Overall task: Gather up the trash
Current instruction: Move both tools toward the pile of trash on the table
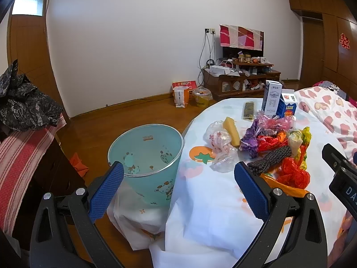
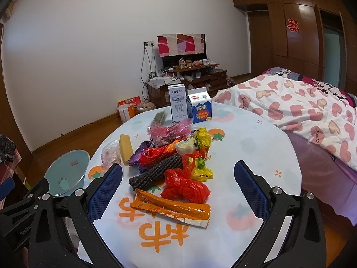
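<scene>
A pile of trash lies on the round table (image 2: 245,147): a red plastic bag (image 2: 187,187), an orange wrapper (image 2: 171,207), a dark knitted bundle (image 2: 156,174), yellow bags (image 2: 200,154), a purple wrapper (image 2: 138,156), a pink bag (image 2: 171,129), a yellow block (image 2: 126,148) and clear plastic (image 1: 219,147). A light blue trash bin (image 1: 145,156) stands on the floor left of the table. My left gripper (image 1: 178,169) is open and empty, between bin and table edge. My right gripper (image 2: 178,174) is open and empty, just before the pile.
Two cartons, a grey one (image 2: 177,105) and a blue one (image 2: 199,108), stand at the table's far side beside a flat dark packet (image 2: 159,117). A bed with a heart-print quilt (image 2: 301,111) is right of the table. A TV cabinet (image 2: 189,80) stands against the wall.
</scene>
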